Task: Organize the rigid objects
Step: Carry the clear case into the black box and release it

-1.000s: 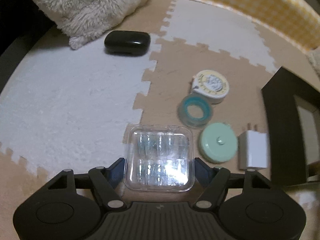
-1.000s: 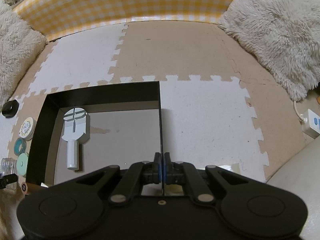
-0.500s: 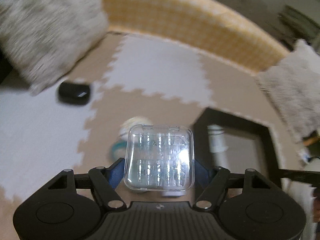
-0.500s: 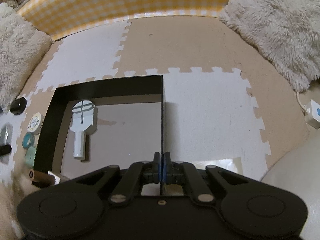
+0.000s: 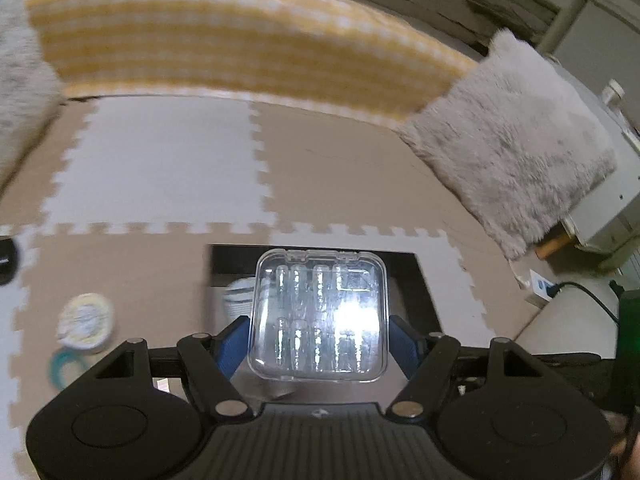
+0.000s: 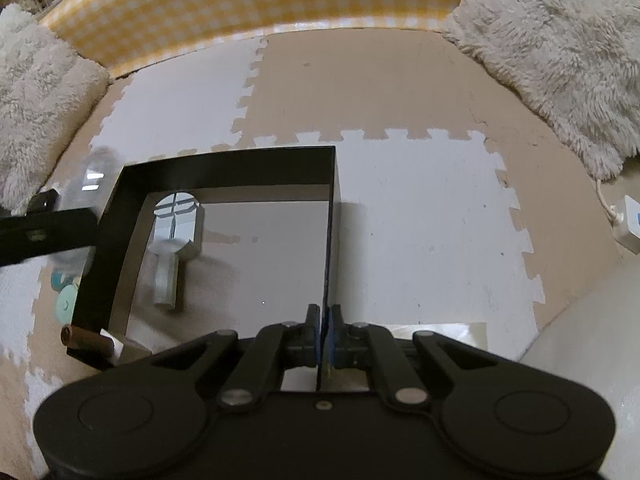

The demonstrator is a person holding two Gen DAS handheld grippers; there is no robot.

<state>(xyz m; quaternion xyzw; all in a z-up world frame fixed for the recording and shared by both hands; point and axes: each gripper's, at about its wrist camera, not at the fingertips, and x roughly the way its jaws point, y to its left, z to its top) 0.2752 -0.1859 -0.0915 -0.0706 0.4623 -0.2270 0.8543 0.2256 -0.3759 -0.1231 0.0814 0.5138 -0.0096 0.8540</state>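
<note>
left gripper (image 5: 320, 338), clamping the clear square plastic case (image 5: 320, 316), has risen over the black open box (image 6: 228, 168); right gripper (image 6: 323, 334) pinches its right wall; floor beyond looks clear.

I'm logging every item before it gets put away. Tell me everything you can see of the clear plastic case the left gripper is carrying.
The clear plastic case is a flat, rounded-corner square of transparent hard plastic with small hinge tabs along its far edge. Ribbed moulded slots in two rows show through its lid; glare hides its contents. It is closed, and the left gripper clamps it by its two sides between blue finger pads. It is held in the air in front of the black open box, touching nothing else.
</note>
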